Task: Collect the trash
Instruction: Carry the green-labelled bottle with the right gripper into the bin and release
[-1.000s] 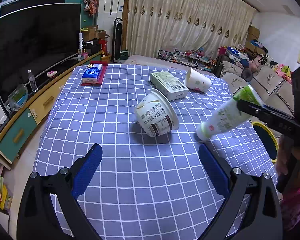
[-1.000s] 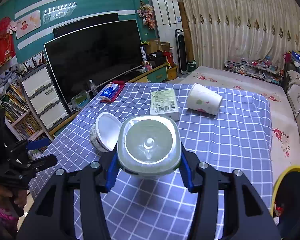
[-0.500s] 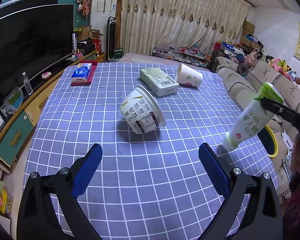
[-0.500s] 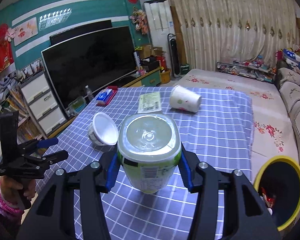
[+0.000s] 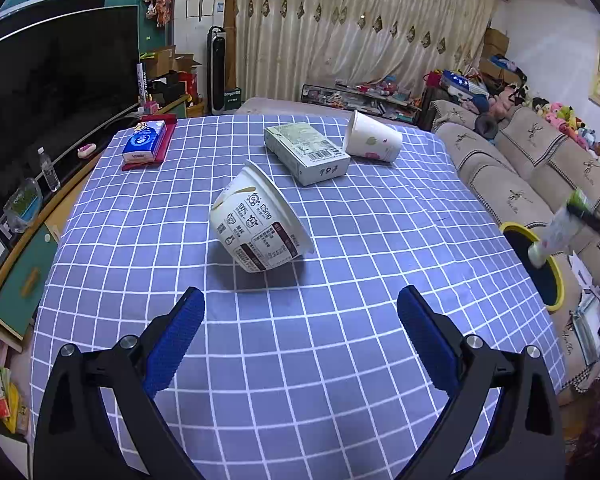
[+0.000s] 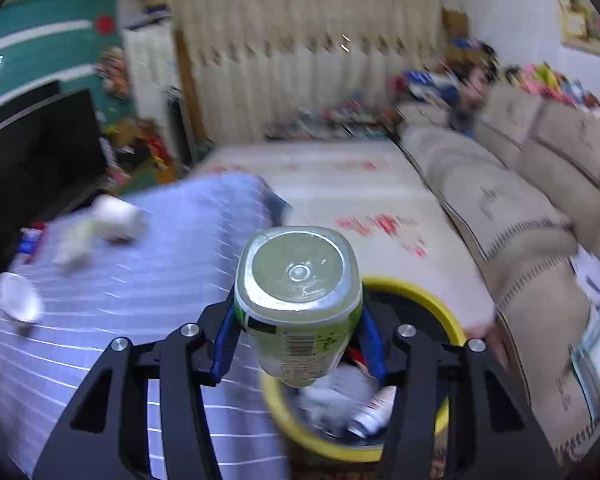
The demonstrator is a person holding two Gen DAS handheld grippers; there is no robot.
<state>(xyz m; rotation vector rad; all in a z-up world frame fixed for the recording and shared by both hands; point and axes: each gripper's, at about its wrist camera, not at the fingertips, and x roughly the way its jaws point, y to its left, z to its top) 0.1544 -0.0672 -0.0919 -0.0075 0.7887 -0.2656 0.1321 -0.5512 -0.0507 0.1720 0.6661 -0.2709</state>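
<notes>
My right gripper (image 6: 298,336) is shut on a green-and-white plastic bottle (image 6: 298,304), neck down, over the yellow-rimmed trash bin (image 6: 440,312) beside the table. The left wrist view shows that bottle (image 5: 556,232) above the bin (image 5: 556,280) at the right. My left gripper (image 5: 300,336) is open and empty above the checked tablecloth (image 5: 300,380). Ahead of it a white yogurt tub (image 5: 260,228) lies on its side. Farther back lie a pale carton (image 5: 306,152) and a tipped paper cup (image 5: 372,142).
A blue tissue pack on a red tray (image 5: 146,146) sits at the table's far left. A TV and cabinet (image 5: 40,92) stand on the left, a beige sofa (image 5: 540,168) on the right. The bin holds other trash (image 6: 364,408).
My right gripper has swung right with the bottle, off the table to above the bin. The left gripper has stayed open and edged closer to the tub.
</notes>
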